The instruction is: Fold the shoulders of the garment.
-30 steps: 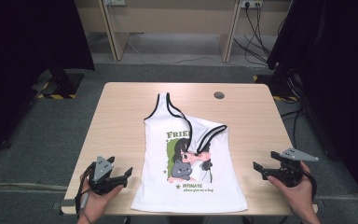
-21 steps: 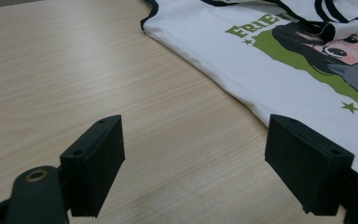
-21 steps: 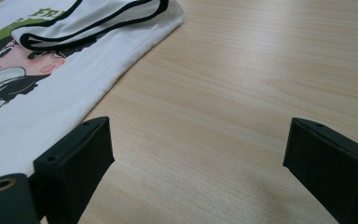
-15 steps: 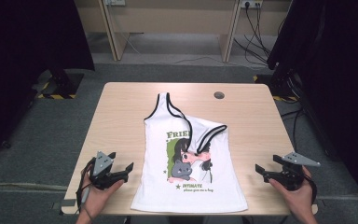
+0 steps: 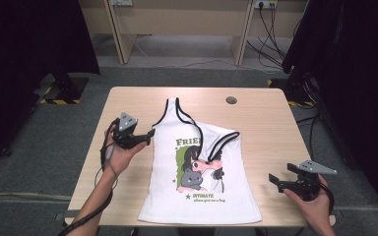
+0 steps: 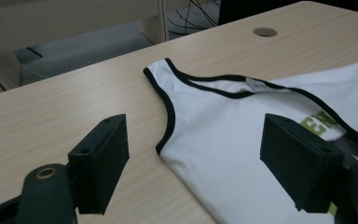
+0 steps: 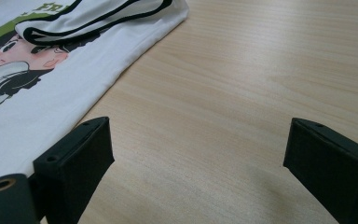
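While left gripper [image 5: 150, 133] nears tank top [image 5: 202, 196], jaws closing slightly, empty

The tank top [image 5: 204, 187] is white with black trim at neck and armholes, a green panel, green lettering and a cartoon figure with black hair. The desk [image 5: 266, 123] is light wood grain. The tongs [image 5: 150, 133] are black.

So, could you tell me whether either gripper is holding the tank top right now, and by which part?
Nothing is held: the left gripper hovers open beside the tank top armhole, and the right gripper is open over bare table.
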`<state>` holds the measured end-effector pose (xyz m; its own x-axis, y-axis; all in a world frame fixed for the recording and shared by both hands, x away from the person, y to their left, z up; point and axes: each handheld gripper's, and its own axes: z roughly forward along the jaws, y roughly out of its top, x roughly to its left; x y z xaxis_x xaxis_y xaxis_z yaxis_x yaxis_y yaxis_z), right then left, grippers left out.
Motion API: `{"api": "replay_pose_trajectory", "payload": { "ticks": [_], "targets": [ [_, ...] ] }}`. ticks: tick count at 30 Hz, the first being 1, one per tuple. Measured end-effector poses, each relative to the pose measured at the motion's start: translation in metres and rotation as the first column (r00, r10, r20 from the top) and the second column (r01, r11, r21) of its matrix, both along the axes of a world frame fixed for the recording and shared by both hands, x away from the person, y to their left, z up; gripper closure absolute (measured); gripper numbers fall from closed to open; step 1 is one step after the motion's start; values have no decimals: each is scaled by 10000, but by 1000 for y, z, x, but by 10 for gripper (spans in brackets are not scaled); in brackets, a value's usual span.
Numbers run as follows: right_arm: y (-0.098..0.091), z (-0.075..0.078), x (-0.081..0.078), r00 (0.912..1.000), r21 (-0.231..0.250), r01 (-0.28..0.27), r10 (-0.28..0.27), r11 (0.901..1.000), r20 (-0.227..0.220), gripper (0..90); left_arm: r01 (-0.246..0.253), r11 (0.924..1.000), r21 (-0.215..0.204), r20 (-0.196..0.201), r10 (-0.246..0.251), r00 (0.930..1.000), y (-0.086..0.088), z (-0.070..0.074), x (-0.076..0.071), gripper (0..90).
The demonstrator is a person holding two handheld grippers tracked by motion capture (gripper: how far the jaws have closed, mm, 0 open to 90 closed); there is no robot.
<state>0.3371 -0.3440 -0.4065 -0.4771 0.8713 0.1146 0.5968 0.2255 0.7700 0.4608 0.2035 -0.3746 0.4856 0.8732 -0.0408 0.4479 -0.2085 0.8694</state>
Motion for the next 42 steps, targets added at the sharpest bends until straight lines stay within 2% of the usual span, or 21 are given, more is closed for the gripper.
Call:
{"api": "replay_pose_trajectory", "payload": {
  "ticks": [4, 7, 8, 10, 11, 13, 14, 16, 17, 18, 19, 21, 22, 23, 24, 29, 30, 37, 42],
  "targets": [
    [1, 0, 0, 10000, -75, -57, 57, 10000, 19, 81, -99, 9999, -16, -319, 99, 9994, -9, 1, 37, 262],
    [1, 0, 0, 10000, -84, -88, 88, 9999, 2, 80, -184, 9998, 33, -558, 186, 9983, -13, -3, 59, 298],
    [1, 0, 0, 10000, -77, -87, 87, 9999, 1, 81, -269, 9996, 8, -908, 268, 9955, -20, -10, 84, 316],
    [1, 0, -1, 9999, -19, -108, 108, 9999, 3, 81, -269, 9996, 8, -908, 268, 9955, -20, -10, 84, 342],
    [1, 0, -1, 9999, -19, -108, 108, 9999, 3, 81, -295, 9996, 44, -1179, 298, 9926, -25, -16, 100, 342],
    [1, 0, -1, 9999, -11, -100, 100, 9999, -46, 81, -295, 9996, 44, -1179, 298, 9926, -25, -16, 100, 347],
    [1, 0, -1, 9999, -11, -100, 100, 9999, -46, 80, -293, 9993, 229, -1363, 322, 9901, -30, -21, 111, 347],
    [1, 0, -1, 9999, -37, -136, 136, 9999, -69, 80, -293, 9993, 229, -1363, 322, 9901, -30, -21, 111, 352],
    [1, 0, -1, 9999, -37, -136, 136, 9999, -69, 81, -314, 9989, 336, -1587, 363, 9867, -33, -26, 122, 352],
    [1, 0, -1, 9999, -37, -136, 136, 9999, -69, 81, -314, 9989, 336, -1587, 363, 9867, -33, -26, 122, 357],
    [1, 0, 0, 9998, -57, -182, 181, 9998, -114, 83, -295, 9983, 509, -1776, 381, 9834, -35, -31, 131, 357],
    [2, 0, 0, 9997, -83, -187, 186, 9998, -132, 83, -295, 9983, 509, -1776, 381, 9834, -35, -31, 131, 359],
    [2, 0, 0, 9997, -83, -187, 186, 9998, -132, 83, -229, 9978, 618, -2058, 352, 9780, -37, -40, 139, 359],
    [2, 0, 0, 9997, -83, -187, 186, 9998, -132, 83, -229, 9978, 618, -2058, 352, 9780, -37, -40, 139, 364],
    [2, 0, 0, 9996, -143, -230, 228, 9996, -142, 84, -195, 9973, 713, -2330, 356, 9718, -40, -50, 145, 364],
    [3, -1, 1, 9993, -179, -300, 296, 9994, -218, 85, -282, 9982, 533, -2450, 404, 9687, -43, -56, 149, 364],
    [3, -1, 1, 9993, -179, -300, 296, 9994, -218, 87, -258, 9980, 582, -2605, 401, 9646, -47, -61, 155, 364],
    [3, -1, 1, 9991, -172, -338, 334, 9993, -276, 88, -309, 9984, 475, -2695, 426, 9621, -50, -64, 160, 367],
    [4, -1, 2, 9985, -221, -427, 418, 9988, -366, 91, -15, 9972, 745, -2795, 223, 9599, -57, -67, 163, 380]
  ]
}}
